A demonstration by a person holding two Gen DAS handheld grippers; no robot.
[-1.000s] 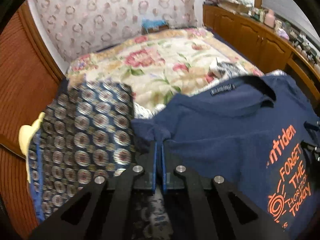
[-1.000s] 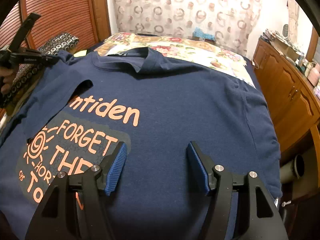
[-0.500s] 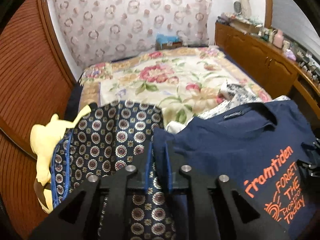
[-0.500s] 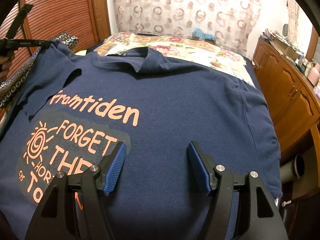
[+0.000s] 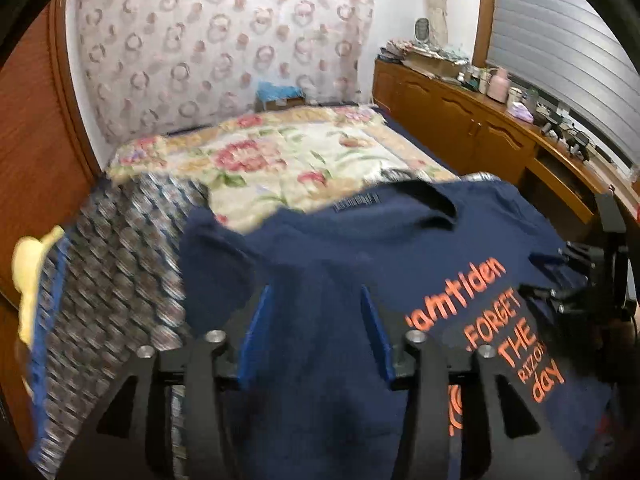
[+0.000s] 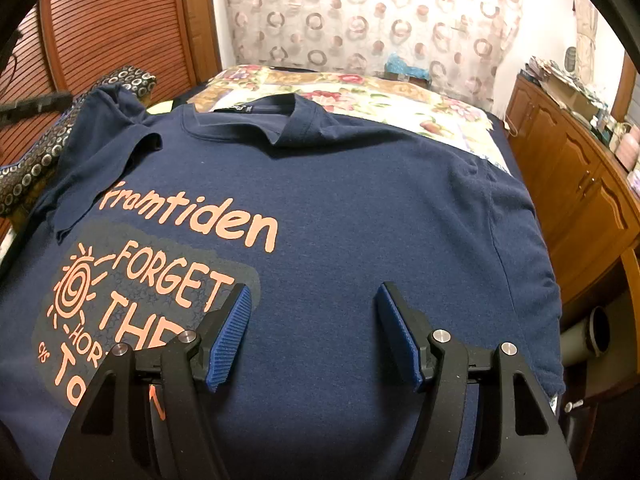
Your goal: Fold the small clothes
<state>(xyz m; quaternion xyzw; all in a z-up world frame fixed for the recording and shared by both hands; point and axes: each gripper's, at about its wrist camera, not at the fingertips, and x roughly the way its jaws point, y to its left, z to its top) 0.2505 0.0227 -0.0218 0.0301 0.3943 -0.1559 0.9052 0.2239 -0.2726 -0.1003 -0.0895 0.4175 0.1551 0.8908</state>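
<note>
Both tongs look like the same build. The left tongs (image 5: 316, 320) are matte black plastic arms with triangular cutouts, round silver screw heads at the pivots and flat blue pads on the inner faces. The right tongs (image 6: 312, 332) match, but here the blue pads (image 6: 230, 340) are sharp enough to show fine ribbing. There's a small orange mark on the black frame around 7 o'clock.

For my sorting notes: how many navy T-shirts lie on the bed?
1: the navy T-shirt lies spread face up across the near end of the bed. Others may be hidden beneath.
</note>
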